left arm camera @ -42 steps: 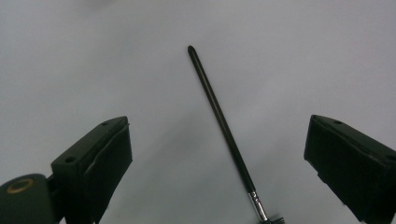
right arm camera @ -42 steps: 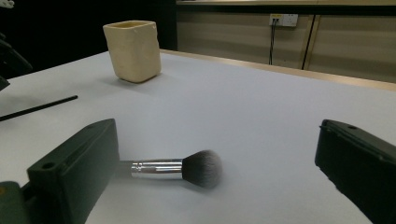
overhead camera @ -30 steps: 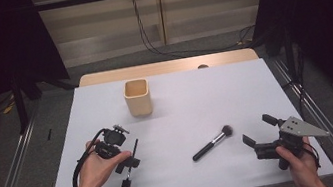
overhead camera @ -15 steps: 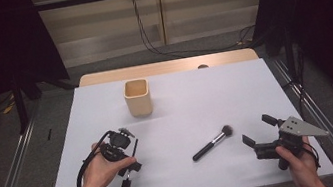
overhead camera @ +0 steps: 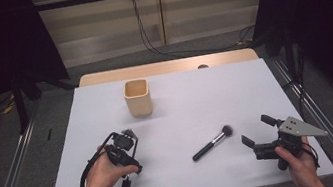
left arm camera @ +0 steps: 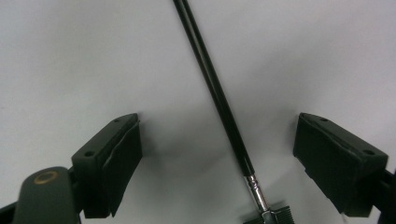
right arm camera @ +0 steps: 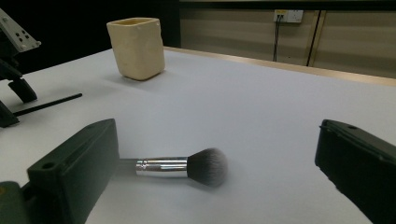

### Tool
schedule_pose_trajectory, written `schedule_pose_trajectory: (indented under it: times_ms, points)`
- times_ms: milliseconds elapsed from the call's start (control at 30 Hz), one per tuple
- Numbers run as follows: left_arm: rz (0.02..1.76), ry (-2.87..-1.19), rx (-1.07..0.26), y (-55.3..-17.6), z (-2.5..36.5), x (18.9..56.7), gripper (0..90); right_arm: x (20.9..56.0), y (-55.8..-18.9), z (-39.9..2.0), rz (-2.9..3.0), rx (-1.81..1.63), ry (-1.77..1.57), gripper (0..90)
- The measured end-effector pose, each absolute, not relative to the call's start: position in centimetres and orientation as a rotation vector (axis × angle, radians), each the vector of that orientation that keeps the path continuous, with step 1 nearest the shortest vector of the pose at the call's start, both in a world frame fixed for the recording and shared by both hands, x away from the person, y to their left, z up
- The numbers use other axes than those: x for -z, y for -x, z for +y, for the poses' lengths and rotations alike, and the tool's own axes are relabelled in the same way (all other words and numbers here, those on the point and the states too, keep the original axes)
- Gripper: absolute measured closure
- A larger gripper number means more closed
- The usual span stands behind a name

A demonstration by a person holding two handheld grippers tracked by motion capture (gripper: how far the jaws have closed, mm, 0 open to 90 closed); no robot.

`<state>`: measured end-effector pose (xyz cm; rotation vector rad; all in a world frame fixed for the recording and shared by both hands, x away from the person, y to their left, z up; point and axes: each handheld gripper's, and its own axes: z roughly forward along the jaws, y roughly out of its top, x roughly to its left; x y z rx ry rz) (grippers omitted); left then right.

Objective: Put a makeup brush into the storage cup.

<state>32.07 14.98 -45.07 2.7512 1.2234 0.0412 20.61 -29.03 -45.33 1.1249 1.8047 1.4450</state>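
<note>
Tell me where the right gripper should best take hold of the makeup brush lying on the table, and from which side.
Probably the black handle, just behind the silver ferrule, coming from above with the jaws across it. The makeup brush lies flat, and its rigid handle is slim enough for the open right gripper. The soft bristle head would squash and slip.

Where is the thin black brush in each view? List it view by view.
High view: thin black brush lower left, under the left gripper.
Left gripper view: centre, between its open jaws, which have just been closing.
Right gripper view: far left, lying flat.
Shared landmark: beige cup, high and right gripper views.
</note>
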Motion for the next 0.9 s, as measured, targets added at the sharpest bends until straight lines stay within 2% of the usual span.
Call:
schedule_pose_trajectory:
  times_ms: [200, 333, 700, 900]
  points:
    - [1.307, -2.742, -0.025, -32.24, 14.86, 45.13, 14.6, 45.31, -20.54, -29.00, 1.809, -1.449, -1.120, 0.0]
    - [1.305, -2.733, -0.046, -31.87, 14.85, 45.02, 17.9, 45.29, -20.50, -28.97, 1.809, -1.451, -1.117, 0.0]
    - [1.263, -2.732, -0.035, -31.66, 15.62, 44.41, 55.2, 45.31, -20.55, -28.85, 1.815, -1.449, -1.111, 0.0]
    - [1.230, -2.773, -0.017, -31.69, 15.23, 44.32, 69.9, 45.29, -20.50, -28.86, 1.817, -1.446, -1.104, 0.0]
